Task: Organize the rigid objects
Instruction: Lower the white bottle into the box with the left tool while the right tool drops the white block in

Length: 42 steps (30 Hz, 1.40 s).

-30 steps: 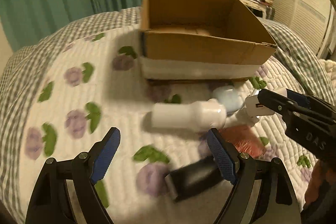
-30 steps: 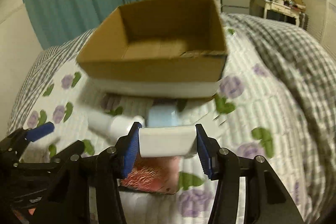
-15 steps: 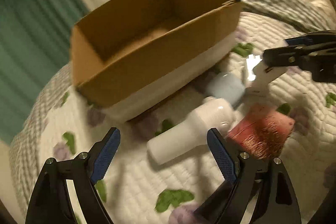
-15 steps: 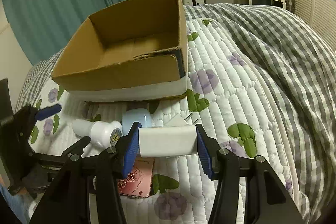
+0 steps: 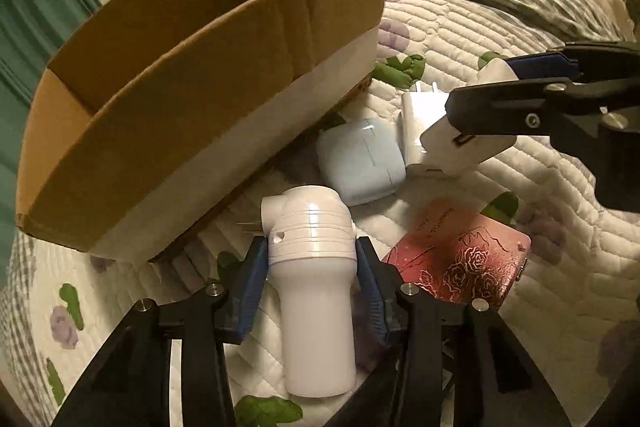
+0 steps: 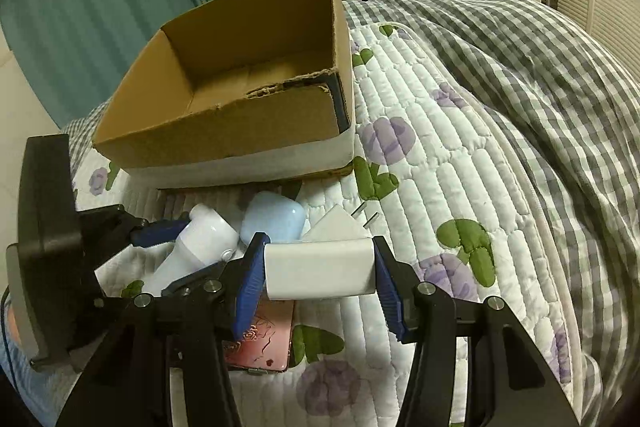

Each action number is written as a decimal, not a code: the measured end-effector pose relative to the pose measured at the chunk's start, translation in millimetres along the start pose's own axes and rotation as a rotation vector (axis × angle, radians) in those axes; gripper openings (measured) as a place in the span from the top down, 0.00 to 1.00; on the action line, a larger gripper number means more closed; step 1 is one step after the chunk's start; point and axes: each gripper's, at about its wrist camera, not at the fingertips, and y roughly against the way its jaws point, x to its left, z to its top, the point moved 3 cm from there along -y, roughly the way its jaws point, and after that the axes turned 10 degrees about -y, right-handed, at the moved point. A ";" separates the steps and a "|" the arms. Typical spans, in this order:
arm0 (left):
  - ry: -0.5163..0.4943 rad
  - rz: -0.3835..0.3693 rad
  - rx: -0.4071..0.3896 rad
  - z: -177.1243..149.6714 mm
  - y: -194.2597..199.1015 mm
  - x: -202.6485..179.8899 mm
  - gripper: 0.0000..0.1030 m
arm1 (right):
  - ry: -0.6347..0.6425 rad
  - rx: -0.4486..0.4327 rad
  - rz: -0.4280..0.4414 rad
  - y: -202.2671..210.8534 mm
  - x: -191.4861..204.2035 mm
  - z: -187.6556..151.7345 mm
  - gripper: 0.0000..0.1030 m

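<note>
Two views. Left wrist: the left gripper is clamping the white bottle just beside the cardboard box; it should lift clear of the wall before tipping in. Right wrist: the right gripper is squeezing a white charger above the quilt; keeping it level should help.

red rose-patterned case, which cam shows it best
The left wrist view: the red rose-patterned case lies almost fully exposed on the quilt, roses and script visible, beside the left tongs. In the right wrist view only a strip shows, under the right tongs and their white block.
</note>
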 end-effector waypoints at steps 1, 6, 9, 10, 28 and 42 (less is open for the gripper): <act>0.016 -0.008 -0.004 -0.3 3.2 0.4 0.57 | 0.002 0.000 0.001 0.4 -0.1 -0.8 0.51; 0.130 0.004 -0.015 -5.1 27.9 -2.3 0.57 | 0.044 -0.033 -0.013 10.0 5.2 -2.5 0.51; 0.230 0.042 0.012 -10.1 49.9 7.7 0.57 | 0.117 -0.076 -0.031 25.9 16.7 2.6 0.51; 0.260 0.046 0.014 -4.6 57.4 9.6 0.57 | 0.138 -0.090 -0.035 32.9 20.9 4.6 0.51; 0.544 0.237 -0.185 32.5 208.3 71.0 0.57 | 0.311 -0.307 0.130 173.7 92.7 81.0 0.51; 0.615 0.241 -0.195 61.6 143.2 133.8 0.57 | 0.391 -0.324 0.159 111.4 135.1 145.5 0.51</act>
